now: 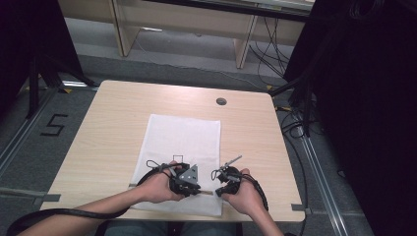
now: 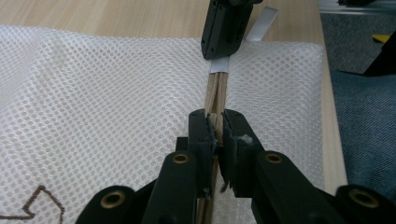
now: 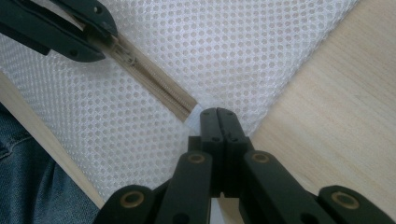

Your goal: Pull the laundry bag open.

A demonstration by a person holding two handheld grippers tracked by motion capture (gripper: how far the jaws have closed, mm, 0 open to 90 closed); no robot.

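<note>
Bag: white mesh laundry bag [image 1: 183, 147], lying flat on the table [image 1: 108, 132], its zipper [image 2: 215, 91] along the near edge.
Left gripper [image 2: 215, 128]: I have it pinching the zipper pull.
Right gripper [image 3: 217, 122]: pressed together on the zipper's white end tab [image 3: 194, 113].
Handling: I judge the mesh light, limp and snag-prone; grip tab and pull, never netting.

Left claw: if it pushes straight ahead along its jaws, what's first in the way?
Probably the right claw. The left claw grips the zipper of the mesh bag, and the zipper runs straight to the right claw, which pinches its far end. Depth is hard to judge.
</note>
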